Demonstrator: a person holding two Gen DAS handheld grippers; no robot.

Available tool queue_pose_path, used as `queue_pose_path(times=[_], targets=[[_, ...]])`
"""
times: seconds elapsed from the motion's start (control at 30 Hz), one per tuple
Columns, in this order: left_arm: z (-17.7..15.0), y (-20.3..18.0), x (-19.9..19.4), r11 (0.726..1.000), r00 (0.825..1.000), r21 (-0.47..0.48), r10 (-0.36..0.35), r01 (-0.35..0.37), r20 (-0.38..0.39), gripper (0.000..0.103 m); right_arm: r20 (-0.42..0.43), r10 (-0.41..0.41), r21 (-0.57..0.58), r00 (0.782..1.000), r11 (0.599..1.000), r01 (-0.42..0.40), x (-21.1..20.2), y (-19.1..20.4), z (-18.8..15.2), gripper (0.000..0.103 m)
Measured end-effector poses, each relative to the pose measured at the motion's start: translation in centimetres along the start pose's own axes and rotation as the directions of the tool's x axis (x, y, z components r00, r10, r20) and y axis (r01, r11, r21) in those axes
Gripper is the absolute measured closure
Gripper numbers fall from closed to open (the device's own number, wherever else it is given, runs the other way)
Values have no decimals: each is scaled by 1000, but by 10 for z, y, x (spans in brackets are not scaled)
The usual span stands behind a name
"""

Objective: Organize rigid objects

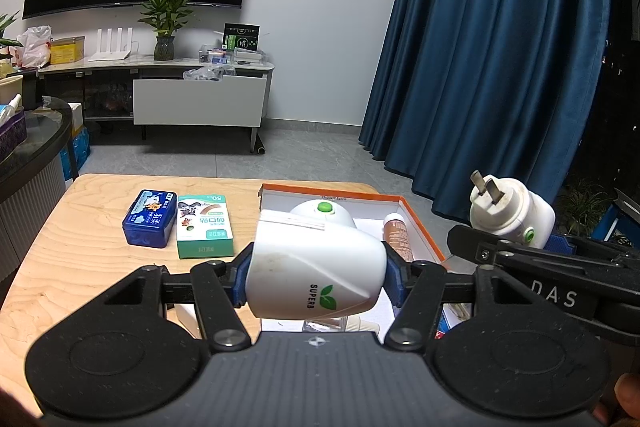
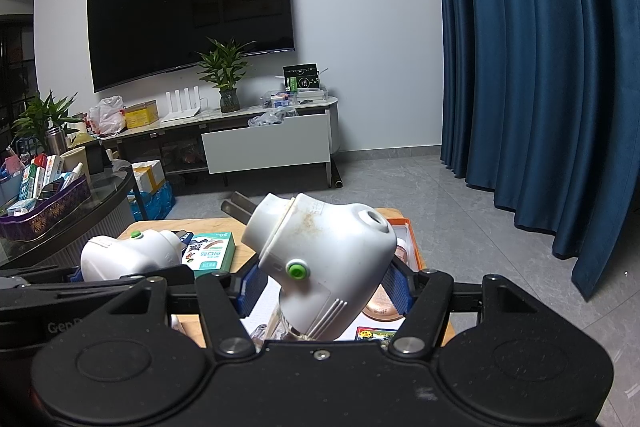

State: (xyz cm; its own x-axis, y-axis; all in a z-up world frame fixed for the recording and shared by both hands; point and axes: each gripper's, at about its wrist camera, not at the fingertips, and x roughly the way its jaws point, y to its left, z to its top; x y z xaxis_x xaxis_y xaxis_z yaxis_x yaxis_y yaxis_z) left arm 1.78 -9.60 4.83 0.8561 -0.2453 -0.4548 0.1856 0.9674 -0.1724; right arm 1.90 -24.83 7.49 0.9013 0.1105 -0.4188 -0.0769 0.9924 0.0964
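Note:
My left gripper [image 1: 316,275] is shut on a white SUPERB plug-in device [image 1: 312,263] with a green button, held above the orange-rimmed white box [image 1: 416,215]. My right gripper [image 2: 324,283] is shut on a second white plug-in device [image 2: 320,255] with a green button and metal prongs, also above the box [image 2: 412,239]. Each held device shows in the other view, the right one [image 1: 512,215] and the left one [image 2: 128,259]. A brown bottle [image 1: 398,235] lies inside the box. A blue tin [image 1: 150,218] and a green-white carton [image 1: 205,226] lie on the wooden table [image 1: 80,227].
A small clear dropper bottle [image 1: 344,325] lies in the box under my left gripper. A dark glass table [image 2: 80,211] with a purple tray of items stands to the left. A TV cabinet [image 1: 160,95] is across the floor and blue curtains [image 1: 500,47] hang on the right.

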Motion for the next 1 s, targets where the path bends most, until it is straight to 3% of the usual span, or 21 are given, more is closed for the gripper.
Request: queue_pose_path(times=[1.0], targets=[[-2, -1, 4, 1000, 1000, 5, 0, 0, -10, 41, -6, -1, 1, 1000, 1000, 1, 1, -1, -1, 29]])
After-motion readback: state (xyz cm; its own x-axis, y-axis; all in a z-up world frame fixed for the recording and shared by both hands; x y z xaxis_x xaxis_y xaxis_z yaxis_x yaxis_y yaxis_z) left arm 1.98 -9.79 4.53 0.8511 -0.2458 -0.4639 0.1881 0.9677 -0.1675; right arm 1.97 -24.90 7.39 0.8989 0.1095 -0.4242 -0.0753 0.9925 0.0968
